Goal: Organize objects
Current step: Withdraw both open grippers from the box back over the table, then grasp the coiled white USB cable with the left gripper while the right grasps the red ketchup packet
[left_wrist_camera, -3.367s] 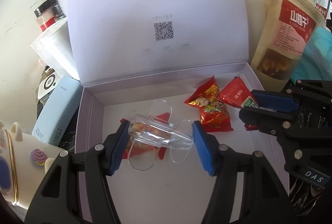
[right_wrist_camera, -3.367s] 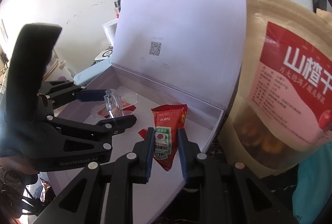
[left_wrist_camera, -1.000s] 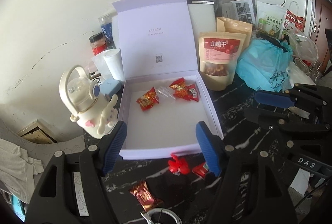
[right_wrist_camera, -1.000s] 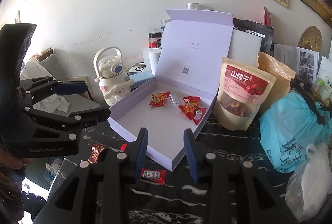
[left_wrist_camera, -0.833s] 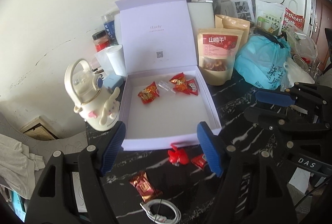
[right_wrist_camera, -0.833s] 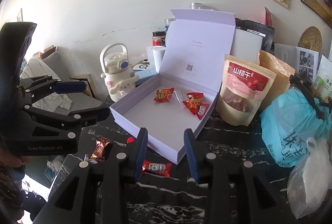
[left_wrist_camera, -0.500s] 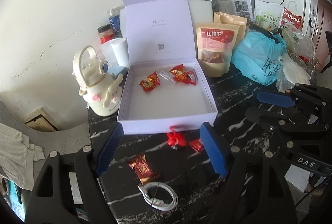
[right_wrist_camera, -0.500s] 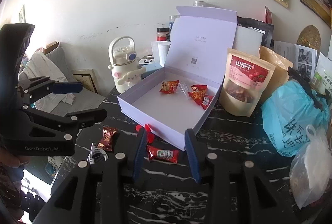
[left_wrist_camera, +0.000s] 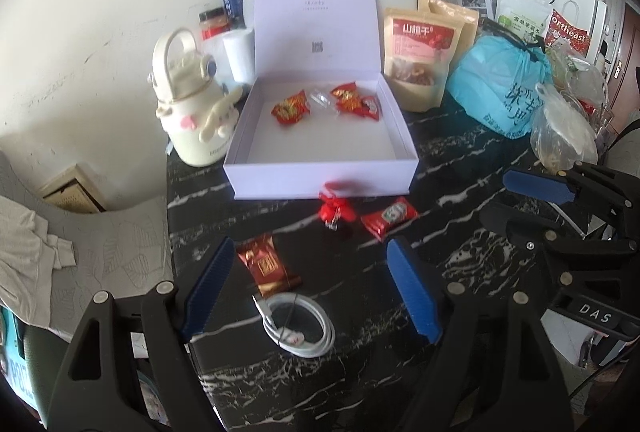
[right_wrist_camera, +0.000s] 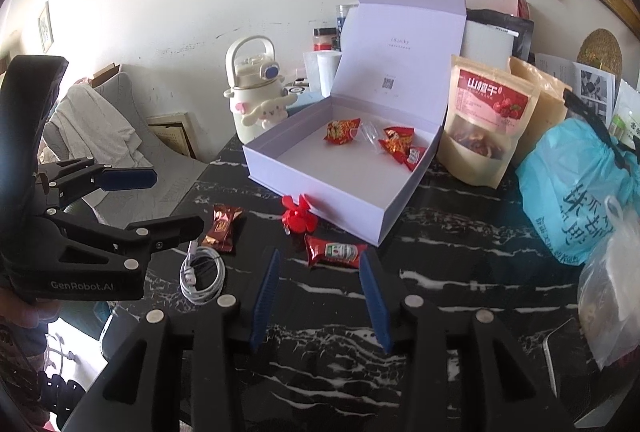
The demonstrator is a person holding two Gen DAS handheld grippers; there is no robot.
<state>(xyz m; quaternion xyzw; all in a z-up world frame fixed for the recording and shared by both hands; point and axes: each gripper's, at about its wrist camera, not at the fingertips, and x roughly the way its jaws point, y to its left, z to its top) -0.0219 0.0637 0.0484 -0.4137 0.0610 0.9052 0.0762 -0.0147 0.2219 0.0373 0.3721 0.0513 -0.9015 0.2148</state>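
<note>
An open lavender box stands on the black marble table with its lid up. Inside lie several red snack packets and a clear plastic piece. In front of the box lie a red trinket, a ketchup packet, a brown candy and a coiled white cable. My left gripper hovers open above candy and cable, holding nothing. My right gripper is open and empty, with the ketchup packet just beyond its tips. Each gripper also shows in the other's view, left gripper, right gripper.
A cream cartoon bottle stands left of the box. A snack pouch, a blue bag and a clear plastic bag crowd the right. The table's left edge borders a grey chair with cloth.
Both grippers, which earlier held a clear piece and a ketchup packet inside the box, have let go and drawn back. Their jaws stand wider; the loose items before the box came into view.
</note>
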